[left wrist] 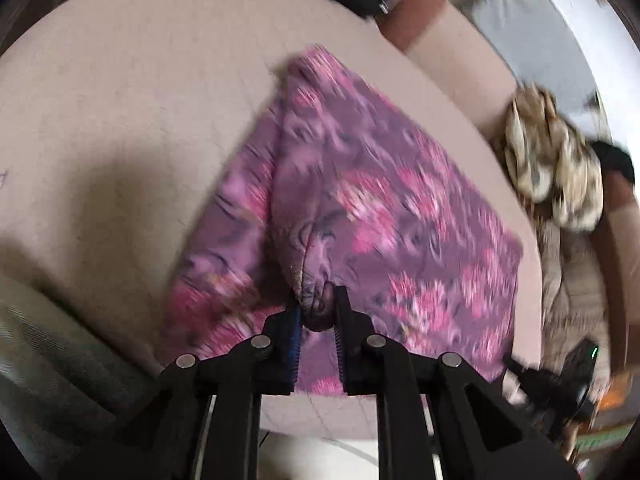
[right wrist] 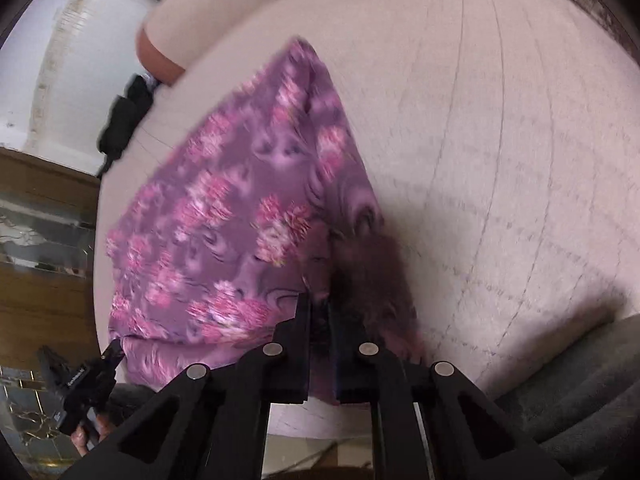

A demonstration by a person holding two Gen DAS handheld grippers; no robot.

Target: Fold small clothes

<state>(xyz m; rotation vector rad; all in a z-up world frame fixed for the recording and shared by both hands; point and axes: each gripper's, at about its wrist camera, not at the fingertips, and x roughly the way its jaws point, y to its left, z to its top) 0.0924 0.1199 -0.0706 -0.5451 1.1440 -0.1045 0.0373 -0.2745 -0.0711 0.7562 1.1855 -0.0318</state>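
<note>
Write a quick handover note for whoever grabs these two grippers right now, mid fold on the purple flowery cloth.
Left gripper: shut on a bunched edge of the purple floral cloth.
Right gripper: shut on another near edge of the same cloth.
The cloth lies on the pale cushioned surface, one side already doubled over.
A beige patterned pile sits off to the side, untouched.
Done: both near edges gripped.
Left: probably carry them across to finish the fold, release, smooth, then the next piece.
</note>
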